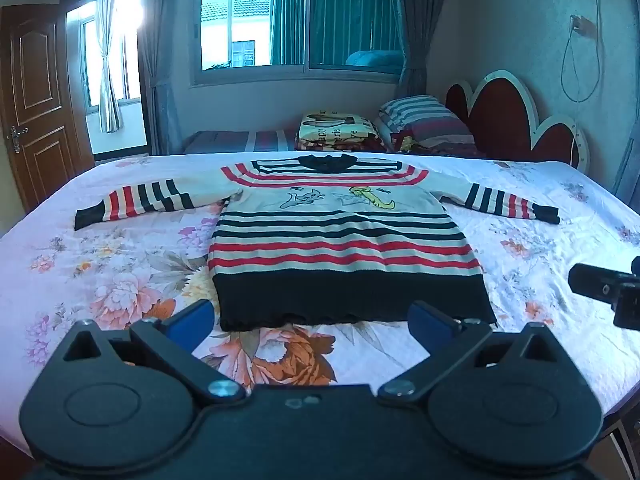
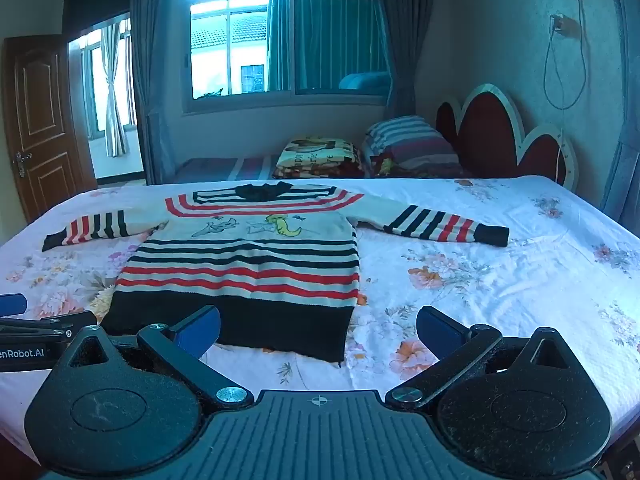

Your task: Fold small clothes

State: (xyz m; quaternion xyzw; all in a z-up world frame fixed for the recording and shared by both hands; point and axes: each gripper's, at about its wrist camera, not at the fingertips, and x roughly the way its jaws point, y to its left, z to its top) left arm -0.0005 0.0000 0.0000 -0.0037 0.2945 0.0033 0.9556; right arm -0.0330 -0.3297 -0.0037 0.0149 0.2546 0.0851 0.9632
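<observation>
A small striped sweater (image 1: 344, 240) in white, red and black with a cartoon print lies flat and face up on the floral bed sheet (image 1: 120, 280), both sleeves spread out. It also shows in the right wrist view (image 2: 244, 264). My left gripper (image 1: 312, 320) is open and empty, hovering just before the black hem. My right gripper (image 2: 318, 330) is open and empty, near the hem's right corner. Part of the right gripper (image 1: 608, 292) shows at the right edge of the left wrist view, and the left gripper (image 2: 24, 332) at the left edge of the right wrist view.
Beyond the bed stand a second bed with a folded blanket (image 1: 336, 130) and striped pillows (image 1: 424, 120), a red headboard (image 1: 512, 120), a window (image 1: 296, 20) and a wooden door (image 1: 36, 100). The sheet (image 2: 500, 280) extends right of the sweater.
</observation>
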